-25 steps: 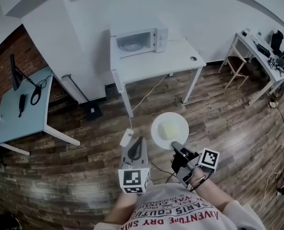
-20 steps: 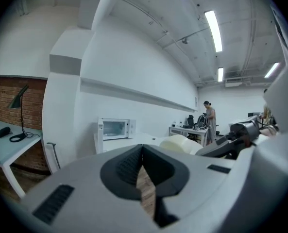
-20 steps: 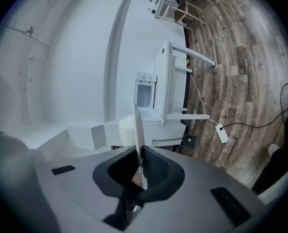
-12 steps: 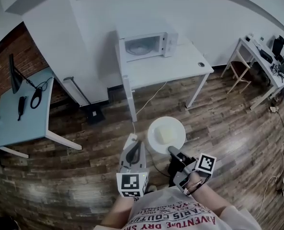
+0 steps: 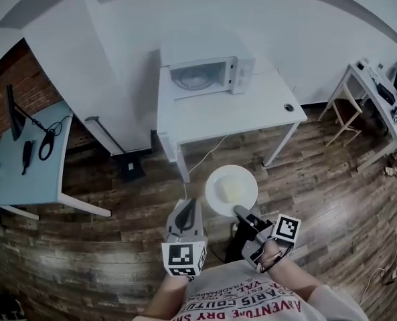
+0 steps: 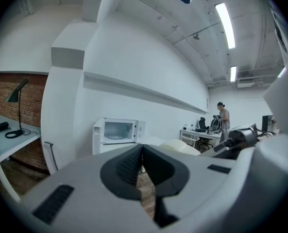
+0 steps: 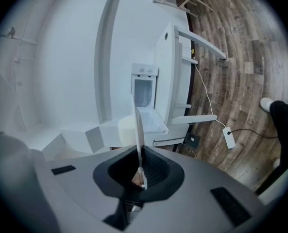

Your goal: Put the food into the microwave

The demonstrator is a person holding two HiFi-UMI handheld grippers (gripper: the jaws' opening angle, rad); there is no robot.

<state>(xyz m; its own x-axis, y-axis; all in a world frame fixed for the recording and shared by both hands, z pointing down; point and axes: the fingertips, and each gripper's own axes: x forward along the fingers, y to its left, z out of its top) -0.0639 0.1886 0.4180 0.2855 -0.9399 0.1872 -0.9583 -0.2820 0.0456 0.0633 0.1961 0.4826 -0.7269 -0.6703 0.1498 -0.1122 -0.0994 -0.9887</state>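
Note:
A white plate (image 5: pixel 215 196) with a pale yellow block of food (image 5: pixel 230 186) hangs over the wooden floor, in front of the white table (image 5: pixel 238 109). My right gripper (image 5: pixel 240 211) is shut on the plate's near rim. In the right gripper view the plate (image 7: pixel 139 125) stands edge-on between the jaws, with the food (image 7: pixel 126 130) on its left side. My left gripper (image 5: pixel 188 207) is level beside it, shut and holding nothing. The white microwave (image 5: pixel 205 72) sits at the table's back left with its door closed. It also shows ahead in the left gripper view (image 6: pixel 117 131).
A small dark round object (image 5: pixel 289 107) lies on the table's right end. A cable and power strip (image 7: pixel 228 137) trail on the floor under the table. A pale blue desk (image 5: pixel 31 152) stands at the left. More desks (image 5: pixel 379 92) and a distant person (image 6: pixel 223 115) are at the right.
Both grippers and the plate have moved forward toward the table. The table and microwave now look larger and closer. The grip on the plate is unchanged.

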